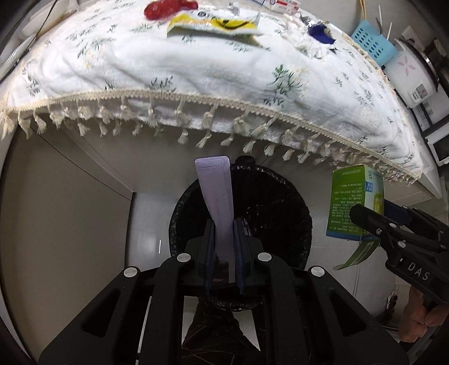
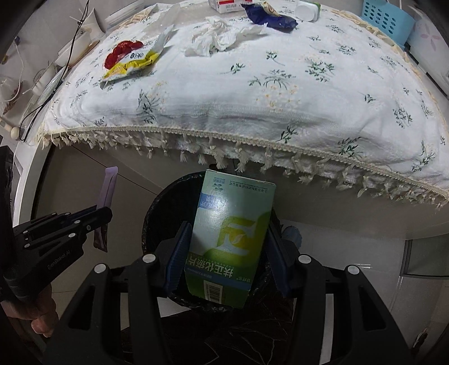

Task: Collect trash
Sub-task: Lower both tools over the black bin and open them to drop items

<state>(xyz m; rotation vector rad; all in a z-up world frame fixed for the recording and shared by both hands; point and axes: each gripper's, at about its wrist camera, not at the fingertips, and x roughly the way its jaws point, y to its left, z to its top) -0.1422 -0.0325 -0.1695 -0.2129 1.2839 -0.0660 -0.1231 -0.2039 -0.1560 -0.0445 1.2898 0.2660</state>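
Note:
My left gripper (image 1: pixel 223 224) is shut on a pale purple sachet (image 1: pixel 216 193) and holds it upright over the black-lined trash bin (image 1: pixel 289 213) on the floor. My right gripper (image 2: pixel 227 227) is shut on a green and white medicine box (image 2: pixel 230 235), also over the bin (image 2: pixel 157 213). The box (image 1: pixel 355 202) and right gripper (image 1: pixel 364 217) show at the right in the left wrist view. The left gripper (image 2: pixel 103 212) and sachet (image 2: pixel 108 186) show at the left in the right wrist view.
A table with a white floral fringed cloth (image 2: pixel 280 92) stands just beyond the bin. On it lie a red and yellow wrapper (image 2: pixel 129 59), crumpled tissue (image 2: pixel 216 36), a blue wrapper (image 2: pixel 269 16) and a white box (image 2: pixel 227 5). A blue basket (image 2: pixel 387 19) stands at the far right.

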